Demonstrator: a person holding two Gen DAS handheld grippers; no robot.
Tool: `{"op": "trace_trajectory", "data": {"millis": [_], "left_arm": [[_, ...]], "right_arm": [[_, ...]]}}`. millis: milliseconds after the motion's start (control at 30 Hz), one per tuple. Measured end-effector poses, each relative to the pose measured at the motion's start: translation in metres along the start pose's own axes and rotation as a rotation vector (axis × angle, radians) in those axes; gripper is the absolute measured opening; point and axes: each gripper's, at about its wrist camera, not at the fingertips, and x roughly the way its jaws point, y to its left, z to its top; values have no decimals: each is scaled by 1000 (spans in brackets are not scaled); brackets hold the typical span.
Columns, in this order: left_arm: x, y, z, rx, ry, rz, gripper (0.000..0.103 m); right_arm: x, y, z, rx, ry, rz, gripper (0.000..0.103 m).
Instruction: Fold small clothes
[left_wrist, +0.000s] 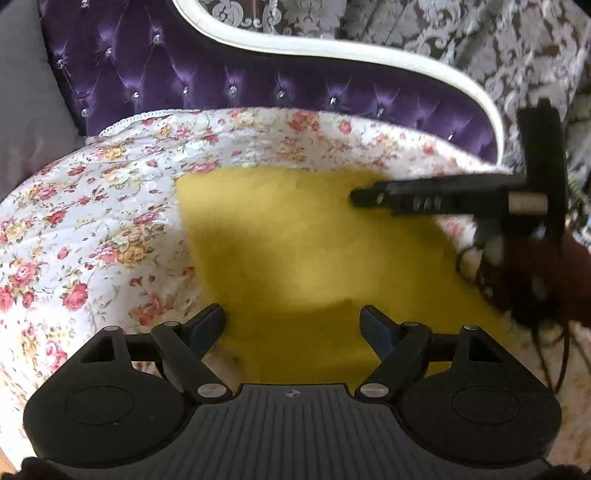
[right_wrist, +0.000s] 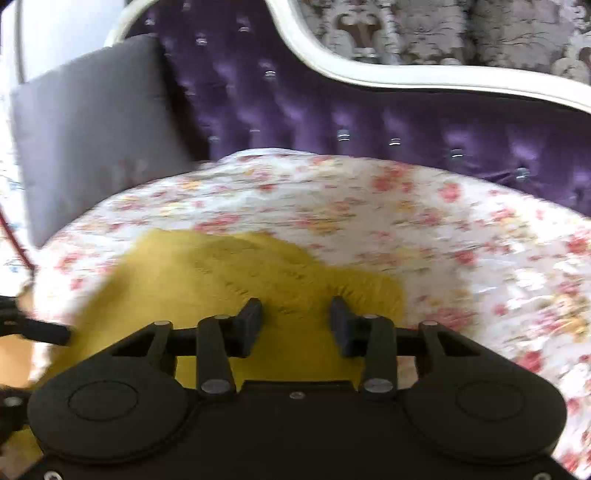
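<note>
Item: yellow cloth (left_wrist: 314, 251), one piece, lying spread on the floral quilt (left_wrist: 92, 206) in front of the purple headboard (left_wrist: 221, 77). I judge it light, soft and limp, with no stiffness to hold a crease by itself; a matte, slightly fuzzy weave, so unlikely to slip between pads. Not fragile. Best hold, in my view: a corner or a hem edge, pinched thin, since the middle would only bunch. Left gripper (left_wrist: 291, 325): jaws wide apart, nothing between them, poised over the cloth's near edge with the near left corner just beside its left finger. Right gripper (right_wrist: 295, 321): jaws also parted, holding nothing that I can see, over the cloth's right portion, whose far edge looks rumpled just ahead of the fingers. From the left camera I see the right gripper reaching in over the far right corner; blurred, so contact with the cloth I cannot tell. A grey cushion (right_wrist: 96, 125) stands at the quilt's left, well apart from the cloth.
</note>
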Motion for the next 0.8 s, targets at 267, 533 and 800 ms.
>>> {"op": "trace_trajectory", "data": {"millis": [267, 533, 800], "left_arm": [[-10, 15, 37, -38, -88, -2, 81], [39, 6, 88, 44, -80, 92, 87], [85, 26, 91, 33, 4, 142, 103]], "right_arm": [[-13, -9, -1, -4, -41, -8, 56], [-30, -16, -10, 75, -62, 3, 67], [-27, -26, -26, 138, -27, 24, 73]]}}
